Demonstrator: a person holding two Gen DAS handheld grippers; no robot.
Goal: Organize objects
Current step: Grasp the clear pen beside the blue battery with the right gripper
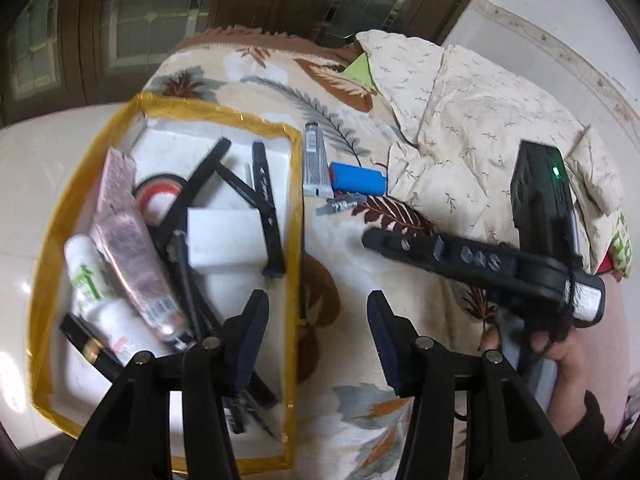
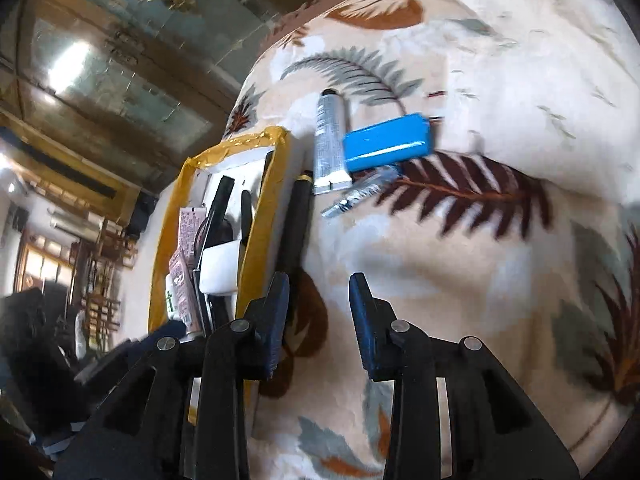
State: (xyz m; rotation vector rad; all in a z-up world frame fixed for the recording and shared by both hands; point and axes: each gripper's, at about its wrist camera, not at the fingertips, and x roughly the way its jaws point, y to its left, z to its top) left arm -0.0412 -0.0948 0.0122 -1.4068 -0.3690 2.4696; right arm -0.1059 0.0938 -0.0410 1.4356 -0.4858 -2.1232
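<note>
A box with a yellow-taped rim (image 1: 294, 216) stands on the leaf-print blanket and holds a pink tube (image 1: 128, 248), a white bottle (image 1: 86, 276), a tape roll (image 1: 158, 196), black markers (image 1: 264, 200) and a white block (image 1: 226, 236). Right of the box lie a silver tube (image 1: 316, 160), a blue battery pack (image 1: 358, 178) and a small silver piece (image 1: 340, 205). My left gripper (image 1: 317, 300) hangs open over the box's right wall, with nothing between its fingers. My right gripper (image 2: 319, 284) is open and empty beside the box (image 2: 260, 208). A black pen (image 2: 296, 220) lies along the box's outer wall.
A crumpled cream quilt (image 1: 480, 120) covers the bed's right side. A hand (image 1: 568, 356) holds the right gripper (image 1: 472, 258) over the blanket in the left wrist view. Dark wooden cabinets with glass doors (image 1: 140, 20) stand behind the bed. The silver tube (image 2: 330, 140) and blue pack (image 2: 388, 146) lie ahead of the right gripper.
</note>
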